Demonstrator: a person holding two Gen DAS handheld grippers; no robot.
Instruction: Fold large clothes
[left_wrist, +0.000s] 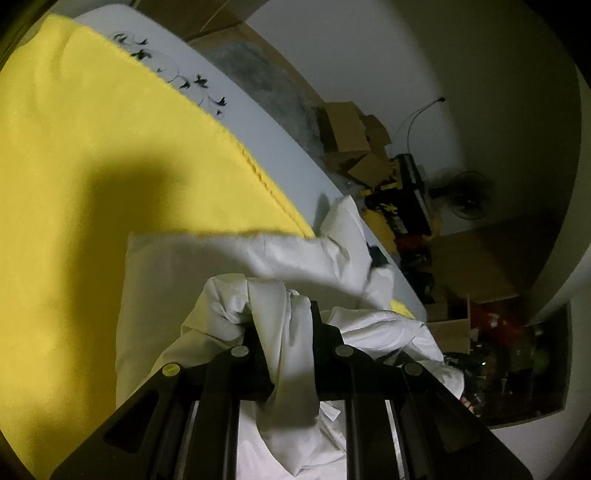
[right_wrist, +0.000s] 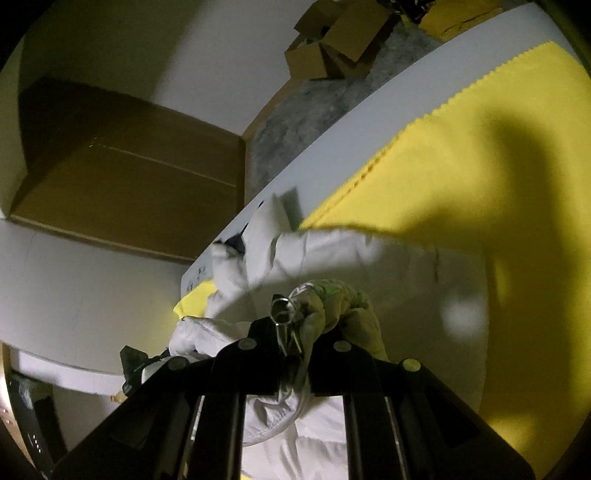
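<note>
The white padded jacket (left_wrist: 229, 266) lies on the yellow cloth (left_wrist: 92, 147), near that cloth's zigzag edge, partly lifted. To fold it well, I judge both held parts should travel together, level and taut, over the cloth before lowering. The left gripper (left_wrist: 282, 325) is clamped on a bunched fold of white fabric. The right gripper (right_wrist: 295, 332) is closed on a gathered, yellowish part, possibly a cuff with a metal ring.

Cardboard boxes (left_wrist: 347, 127) and a fan (left_wrist: 467, 195) beyond the yellow cloth (left_wrist: 110, 147).
</note>
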